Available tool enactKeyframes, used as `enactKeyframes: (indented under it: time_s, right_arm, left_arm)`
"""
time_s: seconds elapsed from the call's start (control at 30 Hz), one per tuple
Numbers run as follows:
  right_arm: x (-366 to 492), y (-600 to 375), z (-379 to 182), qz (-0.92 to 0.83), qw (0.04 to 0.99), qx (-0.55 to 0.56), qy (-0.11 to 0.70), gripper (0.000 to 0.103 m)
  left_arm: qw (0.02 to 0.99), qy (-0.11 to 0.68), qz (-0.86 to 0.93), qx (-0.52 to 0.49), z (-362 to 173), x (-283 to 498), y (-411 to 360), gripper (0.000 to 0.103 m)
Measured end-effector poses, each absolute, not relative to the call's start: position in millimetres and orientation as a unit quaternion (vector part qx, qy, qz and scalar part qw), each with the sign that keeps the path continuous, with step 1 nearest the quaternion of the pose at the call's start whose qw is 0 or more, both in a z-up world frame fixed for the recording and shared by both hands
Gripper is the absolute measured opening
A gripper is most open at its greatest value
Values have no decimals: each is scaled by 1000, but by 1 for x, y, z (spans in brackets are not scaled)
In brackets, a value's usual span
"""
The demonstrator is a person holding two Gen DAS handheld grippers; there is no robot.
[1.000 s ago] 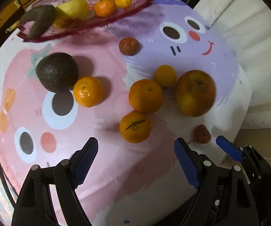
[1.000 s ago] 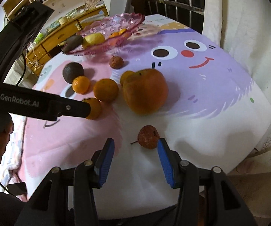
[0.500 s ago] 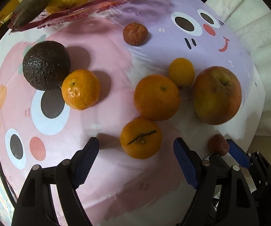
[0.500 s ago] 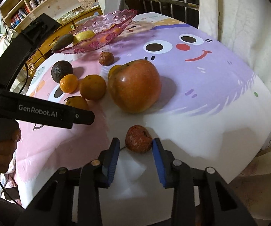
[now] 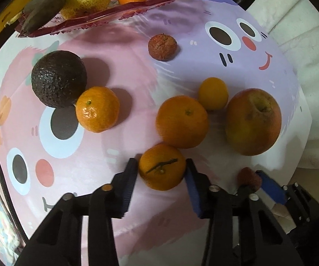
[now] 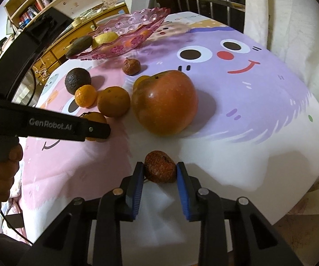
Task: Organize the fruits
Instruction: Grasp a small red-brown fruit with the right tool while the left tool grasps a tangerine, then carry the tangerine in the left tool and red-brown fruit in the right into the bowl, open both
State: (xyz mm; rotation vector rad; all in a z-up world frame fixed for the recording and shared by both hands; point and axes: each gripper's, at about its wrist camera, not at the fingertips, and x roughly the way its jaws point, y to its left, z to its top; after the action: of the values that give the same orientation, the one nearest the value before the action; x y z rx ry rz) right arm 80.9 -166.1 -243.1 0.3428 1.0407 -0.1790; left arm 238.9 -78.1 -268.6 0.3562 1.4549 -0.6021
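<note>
Both of your grippers have drawn in since a second ago. Your left gripper [image 5: 162, 173] is closing, its pads against the stemmed tangerine [image 5: 162, 167] at the near middle of the table [image 5: 281, 77]. Your right gripper [image 6: 159, 173] is pinching the small red fruit [image 6: 160, 166] at the near right edge. On the cloth you have three tangerines, one kumquat [image 5: 213, 93], one apple [image 5: 253, 122], one avocado [image 5: 58, 78] and two wrinkled red fruits. Four fruits lie on the far pink tray [image 5: 106, 15].
</note>
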Motion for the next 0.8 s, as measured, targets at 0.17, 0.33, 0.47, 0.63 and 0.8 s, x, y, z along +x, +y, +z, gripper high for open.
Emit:
enactKeyframes:
  time_s: [0.17,0.33,0.47,0.63,0.8]
  right_arm:
    - [87,-164,-238,-63,848,161,501,29]
    - [96,-165,-229,-36,845,158,510,29]
    - [104,-168,-215,-12,844,159,512,29]
    - [119,-175,-191,21,845,143,515,29]
    - [140,-188,-164,53,849,123,511,29]
  left_arm:
    - [683,666,-254,157,-269,241,-80,37]
    - [676,683,-236,143,-263,241,-76,37]
    - [677,690,-221,126,-248,242,-70,37]
    - [690,687,-203,100,-220,248,-65,37]
    - [707,678,-191,64,-189,254,-62,37]
